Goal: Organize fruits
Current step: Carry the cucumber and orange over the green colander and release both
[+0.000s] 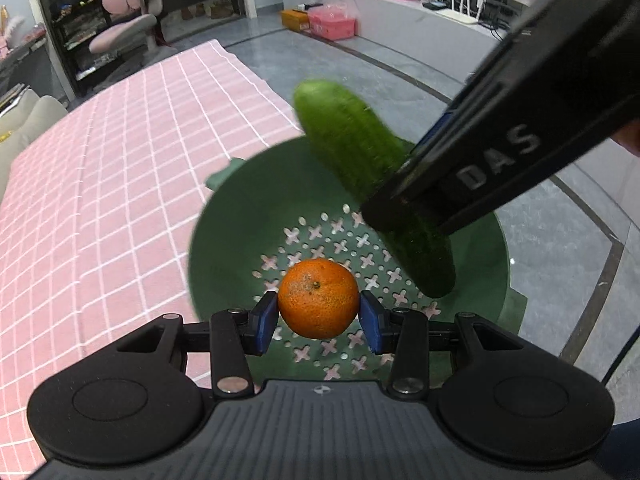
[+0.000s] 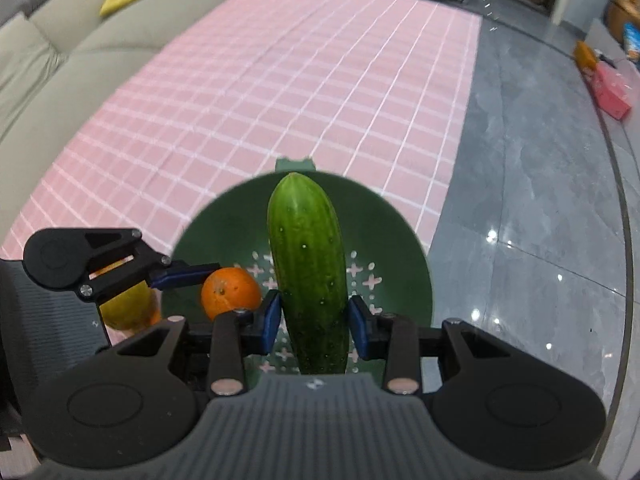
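My left gripper is shut on an orange, which its blue pads hold by the sides just above the perforated floor of a green colander. My right gripper is shut on a cucumber that points away from the camera over the same colander. In the left wrist view the cucumber slants across the bowl with the right gripper clamped near its middle. The right wrist view shows the orange just left of the cucumber, with the left gripper around it.
The colander sits on a pink checked cloth near its edge, with grey tiled floor beyond. A yellow-green fruit lies left of the colander, partly hidden by the left gripper's linkage. A beige sofa borders the cloth's far side.
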Motion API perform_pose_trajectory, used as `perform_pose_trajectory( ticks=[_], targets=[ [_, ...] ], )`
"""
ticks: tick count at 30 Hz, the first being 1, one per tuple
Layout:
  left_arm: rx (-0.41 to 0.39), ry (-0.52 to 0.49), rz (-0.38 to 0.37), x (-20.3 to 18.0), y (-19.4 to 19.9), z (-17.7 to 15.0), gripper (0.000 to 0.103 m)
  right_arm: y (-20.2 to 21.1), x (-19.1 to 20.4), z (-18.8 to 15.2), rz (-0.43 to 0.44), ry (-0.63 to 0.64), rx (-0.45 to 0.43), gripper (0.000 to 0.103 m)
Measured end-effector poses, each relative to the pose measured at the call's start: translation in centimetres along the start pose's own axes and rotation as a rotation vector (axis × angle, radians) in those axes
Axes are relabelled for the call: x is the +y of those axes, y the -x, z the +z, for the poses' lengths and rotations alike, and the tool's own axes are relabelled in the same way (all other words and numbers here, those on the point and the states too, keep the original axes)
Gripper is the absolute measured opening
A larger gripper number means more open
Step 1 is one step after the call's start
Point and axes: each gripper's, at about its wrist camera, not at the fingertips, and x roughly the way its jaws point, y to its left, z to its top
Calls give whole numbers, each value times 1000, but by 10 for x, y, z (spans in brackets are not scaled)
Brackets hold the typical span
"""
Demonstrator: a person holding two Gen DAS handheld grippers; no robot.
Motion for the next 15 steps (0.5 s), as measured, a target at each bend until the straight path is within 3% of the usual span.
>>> perform_pose_trajectory(
  ticks=[6,14,15],
  targets=[
    [41,4,-16,1,-15,2,49,-31,-6,9,25,43,110,33],
    [69,-16,8,5,-24,4,50,-57,-7,17,29,50,151,33],
    [67,-16,7,4,-24,4,59,-59,-7,17,26,46,152,33]
  ],
)
